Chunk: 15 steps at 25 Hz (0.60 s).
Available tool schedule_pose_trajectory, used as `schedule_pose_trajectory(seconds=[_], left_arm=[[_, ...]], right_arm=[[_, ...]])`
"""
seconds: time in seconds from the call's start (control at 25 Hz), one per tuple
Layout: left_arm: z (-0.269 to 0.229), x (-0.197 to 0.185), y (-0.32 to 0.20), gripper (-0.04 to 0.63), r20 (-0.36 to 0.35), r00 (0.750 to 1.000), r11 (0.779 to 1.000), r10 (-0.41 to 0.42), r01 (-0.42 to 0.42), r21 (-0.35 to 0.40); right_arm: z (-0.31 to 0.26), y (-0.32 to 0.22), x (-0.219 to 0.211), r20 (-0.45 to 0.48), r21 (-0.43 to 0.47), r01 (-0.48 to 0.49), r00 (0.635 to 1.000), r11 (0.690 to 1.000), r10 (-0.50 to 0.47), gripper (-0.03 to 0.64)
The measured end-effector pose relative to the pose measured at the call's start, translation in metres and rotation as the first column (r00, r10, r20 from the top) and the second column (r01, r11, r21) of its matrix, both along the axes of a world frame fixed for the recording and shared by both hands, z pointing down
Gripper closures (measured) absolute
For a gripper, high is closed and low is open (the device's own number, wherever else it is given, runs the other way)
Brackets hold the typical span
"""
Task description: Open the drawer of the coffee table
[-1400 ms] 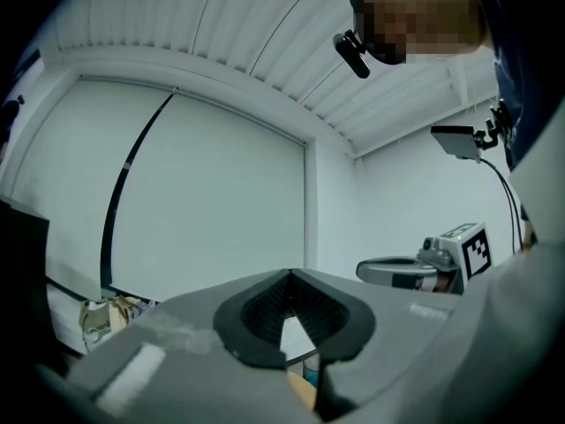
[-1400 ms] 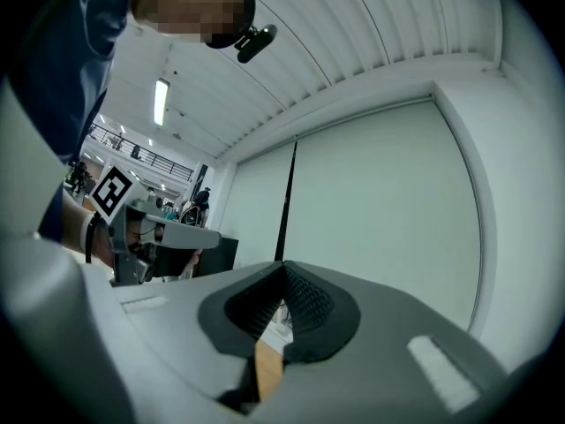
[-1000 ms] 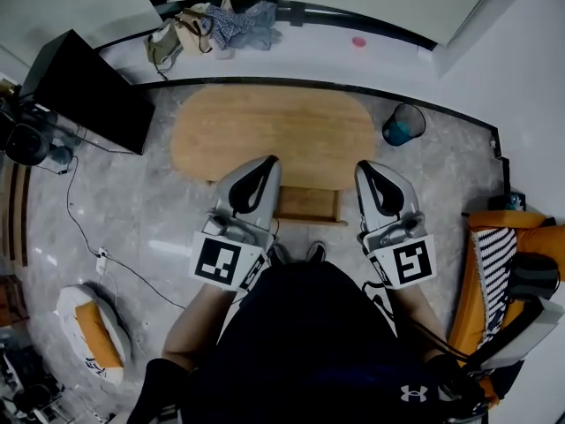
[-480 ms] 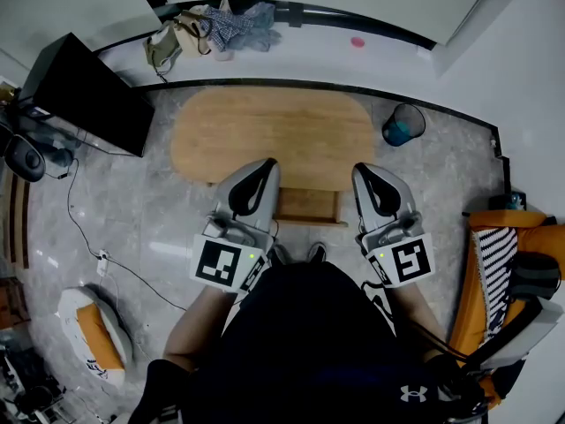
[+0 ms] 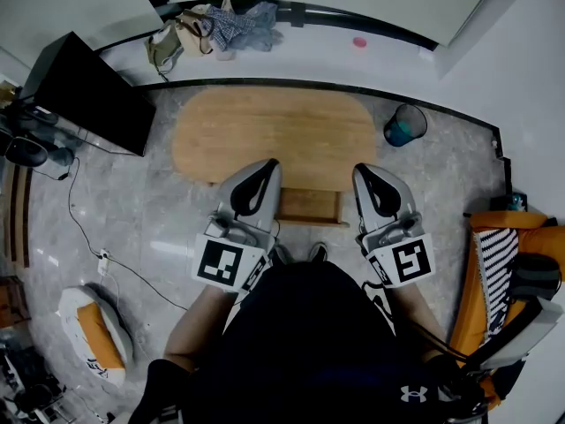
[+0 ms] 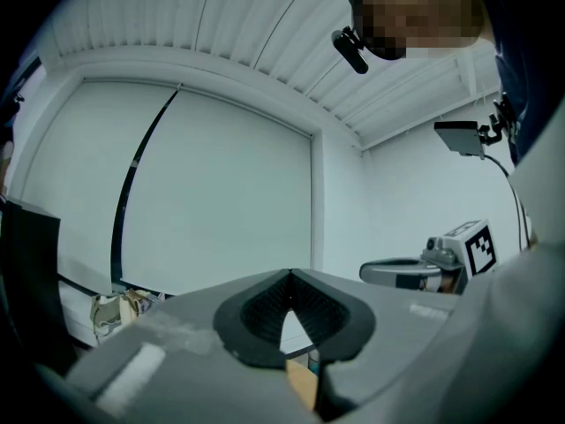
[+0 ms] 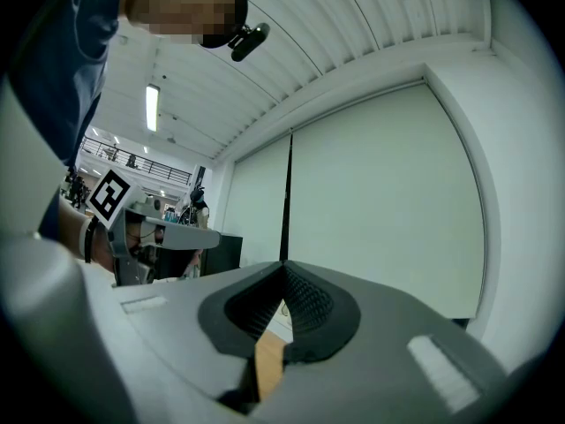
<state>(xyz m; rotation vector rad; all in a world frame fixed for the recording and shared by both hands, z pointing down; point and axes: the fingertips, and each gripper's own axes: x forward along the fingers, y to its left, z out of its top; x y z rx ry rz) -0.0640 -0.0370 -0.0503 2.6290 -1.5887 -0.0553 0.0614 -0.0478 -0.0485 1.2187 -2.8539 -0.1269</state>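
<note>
Wooden drawer [image 5: 307,205] is judged already pulled out at frame centre, little being left; left gripper [image 5: 267,162] and right gripper [image 5: 361,169] are seen closed, empty.

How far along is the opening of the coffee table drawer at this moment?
Done: the drawer sticks out from under the coffee table toward the person, so it looks open. In hand: nothing; the left gripper and right gripper are shut and empty, one at each side of the drawer. Left: perhaps only pulling it further; whether it is fully out cannot be told.
</note>
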Motion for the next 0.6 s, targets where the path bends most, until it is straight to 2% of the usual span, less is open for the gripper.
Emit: schedule_pose_trajectory(seconds=[0.32, 0.6], left_arm=[[0.0, 0.0046, -0.001, 0.594, 0.004, 1.0, 1.0, 0.015, -0.015, 0.017], [0.0058, -0.0007, -0.0005, 0.595, 0.0, 1.0, 1.0, 0.009, -0.009, -0.007]], right_arm=[[0.0032, -0.0032, 0.0, 0.0, -0.007, -0.006, 1.0, 1.0, 0.006, 0.615], [0.0072, -0.0027, -0.0011, -0.011, -0.014, -0.021, 1.0, 1.0, 0.021, 0.615]])
